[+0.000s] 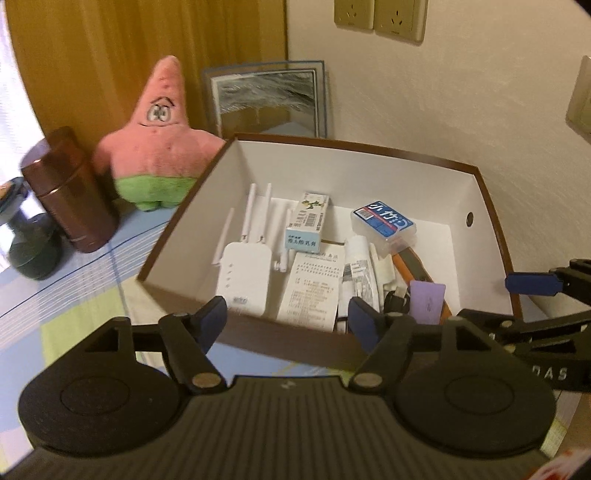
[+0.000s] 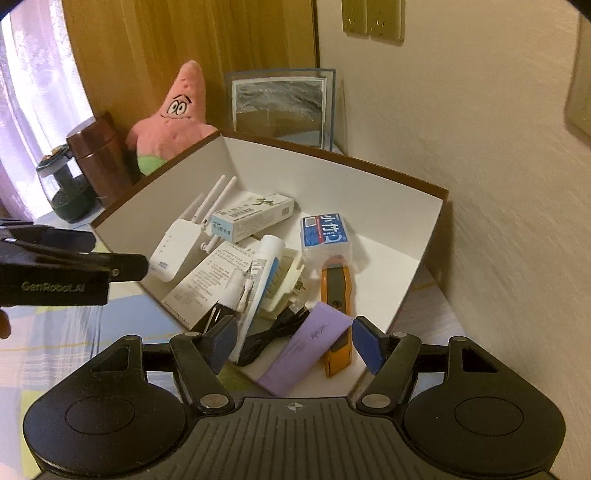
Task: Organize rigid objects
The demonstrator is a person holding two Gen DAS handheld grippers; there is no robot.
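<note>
Left gripper (image 1: 286,325) fingers spread apart, nothing between the blue pads, hovering above the near wall of the box (image 1: 369,162); receipt (image 1: 314,291) and white router (image 1: 242,273) lie just beyond the fingertips, inside the box. Right gripper (image 2: 293,339) fingers also apart and empty, hanging over the box's near corner; purple card box (image 2: 306,350) and black cable (image 2: 269,336) sit in the gap as seen from above but lower down, not touched by the pads; orange utility knife (image 2: 336,295) just inside the right finger (image 2: 365,343). Further in: white tube (image 2: 267,266), cream comb-like piece (image 2: 282,280), clear case with blue label (image 2: 325,236), light blue carton (image 2: 251,216) leaning on the router antennas. All items are loose in the brown-rimmed, white-lined box, piled toward the near and middle part, far right floor bare. Outside the box, left side: pink star plush (image 1: 162,140), brown cylinder tin (image 1: 70,192), dark green gadget (image 1: 33,251). Behind the box a framed mirror (image 1: 266,99) leans on the wall, sockets (image 1: 380,18) above. Box rests on a checked cloth (image 1: 74,295) in blue, yellow and white; whether bed or bench below it, can't tell. Left gripper's body shows at the left edge of the right wrist view, beside the box's left wall
</note>
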